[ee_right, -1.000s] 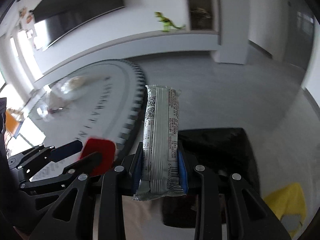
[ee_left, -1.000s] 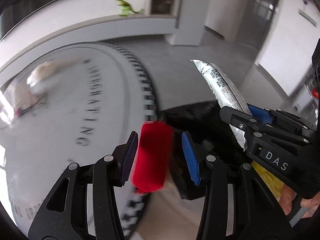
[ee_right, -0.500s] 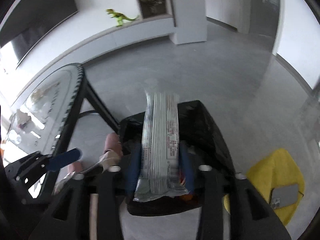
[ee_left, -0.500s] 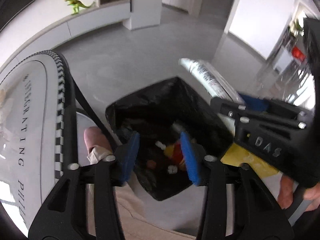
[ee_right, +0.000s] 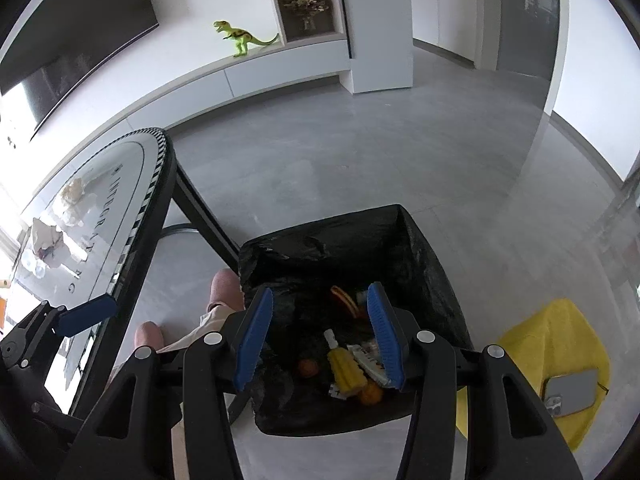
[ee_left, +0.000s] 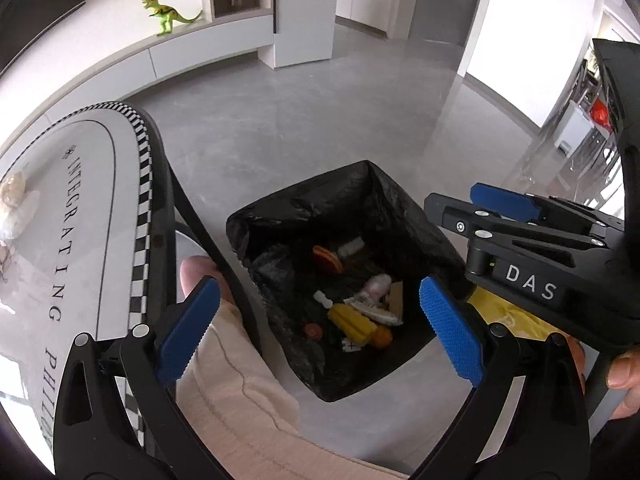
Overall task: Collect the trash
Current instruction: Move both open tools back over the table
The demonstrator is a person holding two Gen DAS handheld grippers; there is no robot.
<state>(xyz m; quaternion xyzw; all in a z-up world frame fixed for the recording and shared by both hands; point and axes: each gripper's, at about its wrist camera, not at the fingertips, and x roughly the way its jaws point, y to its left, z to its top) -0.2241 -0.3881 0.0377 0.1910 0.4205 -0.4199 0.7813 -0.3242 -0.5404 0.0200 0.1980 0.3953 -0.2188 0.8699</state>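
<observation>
Both claws hang empty over the bin. The left claw (ee_left: 320, 322) has its jaws spread wide, having just been opening, with nothing between them. The right claw (ee_right: 320, 336) stands partly apart and is also empty.

Straight below them sits the bin (ee_left: 412, 216), lined with a black bag. In it lie a yellow corn cob (ee_right: 346, 370), an orange ball (ee_right: 370, 396), a white wrapper (ee_right: 370, 362) and other scraps. The cob's long axis runs from the claws' side away toward the bin's far wall, slightly slanted; the wrapper lies crosswise beside it. So this drop looks done.

Off to the left claw's left, beyond the person's knee (ee_left: 240, 380), the surface (ee_right: 120, 184) carries crumpled paper (ee_right: 48, 240) and a pale wad (ee_right: 74, 194). I judge these are what is left to collect. Farthest off, a toy dinosaur (ee_right: 240, 38) stands on a ledge.
</observation>
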